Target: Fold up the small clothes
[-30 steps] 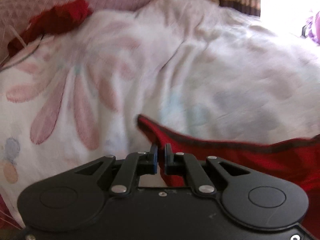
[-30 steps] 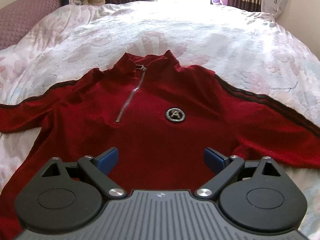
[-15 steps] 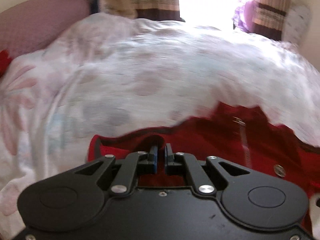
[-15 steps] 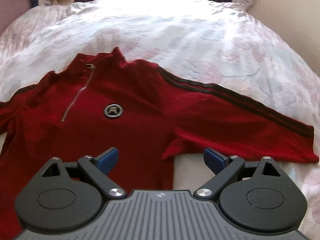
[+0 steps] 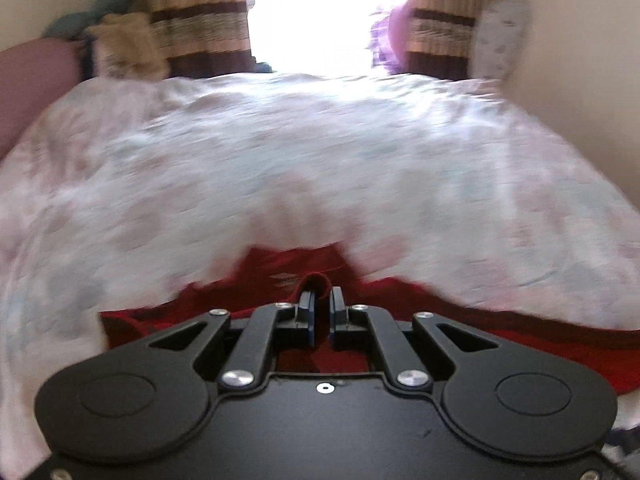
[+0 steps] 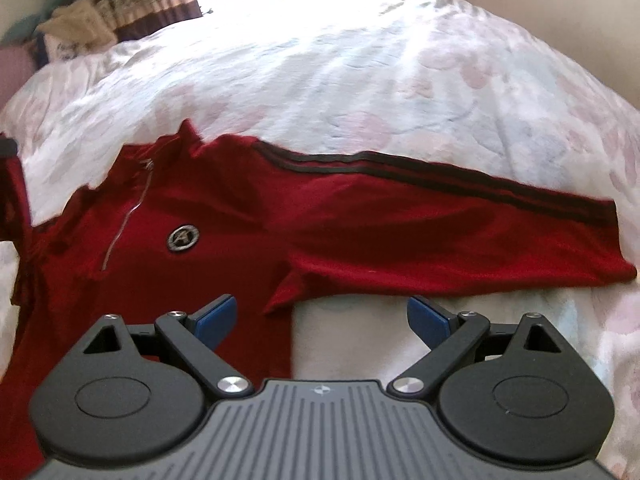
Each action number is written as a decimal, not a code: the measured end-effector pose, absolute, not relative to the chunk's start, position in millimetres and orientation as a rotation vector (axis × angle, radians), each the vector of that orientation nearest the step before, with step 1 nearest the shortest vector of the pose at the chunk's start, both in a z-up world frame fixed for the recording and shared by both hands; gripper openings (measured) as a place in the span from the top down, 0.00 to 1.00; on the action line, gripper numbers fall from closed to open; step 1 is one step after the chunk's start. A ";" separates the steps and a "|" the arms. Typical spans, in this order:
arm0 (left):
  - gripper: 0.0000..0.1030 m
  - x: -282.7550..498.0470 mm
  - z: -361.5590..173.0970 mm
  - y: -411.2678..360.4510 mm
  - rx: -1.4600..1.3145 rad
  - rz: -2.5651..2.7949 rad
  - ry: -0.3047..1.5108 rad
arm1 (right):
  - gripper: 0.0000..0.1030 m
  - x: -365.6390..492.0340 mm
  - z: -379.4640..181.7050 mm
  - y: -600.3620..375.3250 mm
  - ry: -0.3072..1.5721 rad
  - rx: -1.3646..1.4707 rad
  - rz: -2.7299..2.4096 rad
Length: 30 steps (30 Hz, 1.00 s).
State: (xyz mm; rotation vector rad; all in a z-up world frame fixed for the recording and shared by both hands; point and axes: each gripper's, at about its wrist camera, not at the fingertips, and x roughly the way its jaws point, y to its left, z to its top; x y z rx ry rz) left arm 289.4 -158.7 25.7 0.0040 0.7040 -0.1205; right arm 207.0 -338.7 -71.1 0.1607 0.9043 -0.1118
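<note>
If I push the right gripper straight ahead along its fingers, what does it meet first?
Probably the red top's outstretched sleeve, which lies across the floral bedspread just past the open right gripper. Bare bedspread shows between the fingers, so a low path may touch that first; depth is unclear.

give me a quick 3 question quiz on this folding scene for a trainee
1. True or false: the right gripper is shut on the outstretched sleeve.
2. Multiple choice: what is pinched in the left gripper? A) the floral bedspread B) a fold of the red jacket C) nothing
3. Fill in the blank: the round badge on the chest sits beside the ____.

Key
1. False: its jaws are wide open, hovering near the armpit area without gripping anything.
2. B: the red jacket fabric loops up between its closed pads.
3. Zipper, on the jacket lying on the bedspread.
</note>
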 end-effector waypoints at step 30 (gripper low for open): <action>0.51 244.3 -112.8 -41.2 0.101 0.093 1.011 | 0.00 211.6 -94.7 -371.6 0.900 0.268 -0.135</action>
